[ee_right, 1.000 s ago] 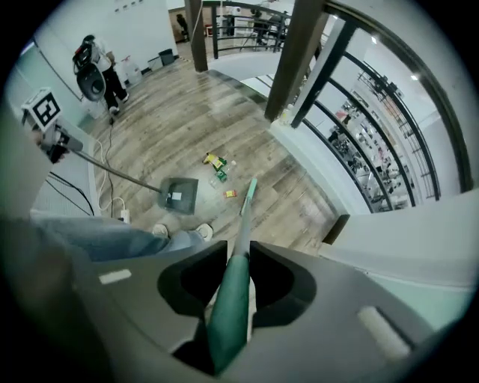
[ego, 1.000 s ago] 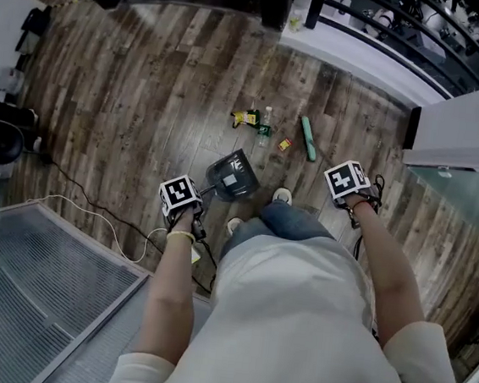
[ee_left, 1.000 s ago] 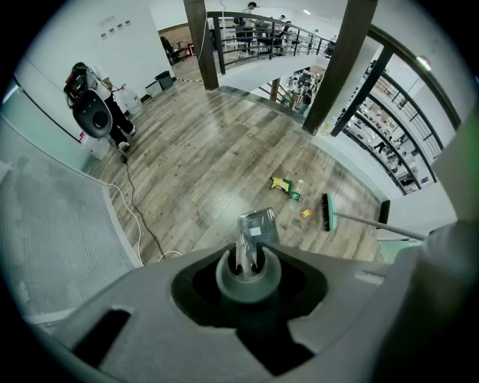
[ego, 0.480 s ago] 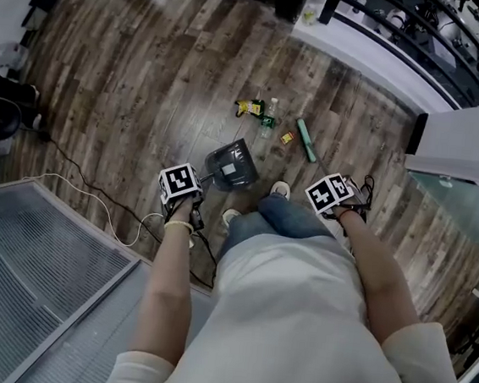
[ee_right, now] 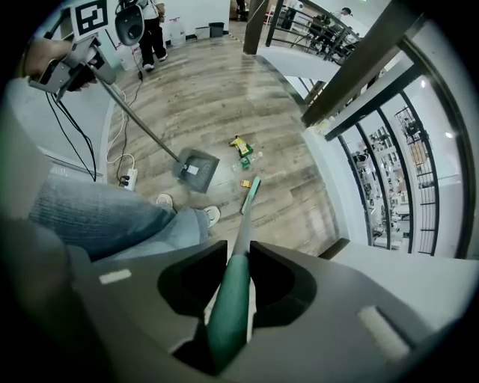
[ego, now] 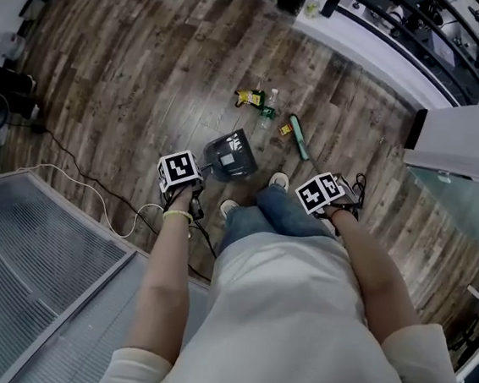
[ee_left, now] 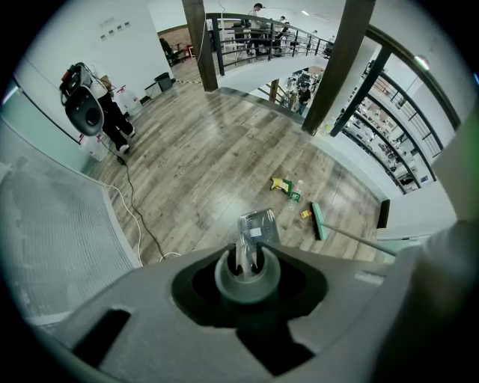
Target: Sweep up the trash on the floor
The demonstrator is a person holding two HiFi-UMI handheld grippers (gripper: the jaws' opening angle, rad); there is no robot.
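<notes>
Left gripper [ee_left: 247,263] was clamped on the long handle of the dustpan [ego: 229,155], whose pan rested on the wooden floor [ego: 133,73] at centre frame in the head view, just above the person's shoes. Right gripper [ee_right: 232,288] was closed on the green broom [ee_right: 228,322]; its brush head [ego: 298,137] lay right of the pan. Trash sat above the pan, well ahead of both grippers: a yellow wrapper [ego: 249,98], a plastic bottle [ego: 270,106] and a small red scrap [ego: 285,129] beside the brush. The pan's contents could not be made out. A railing [ego: 410,26] crossed the upper right.
</notes>
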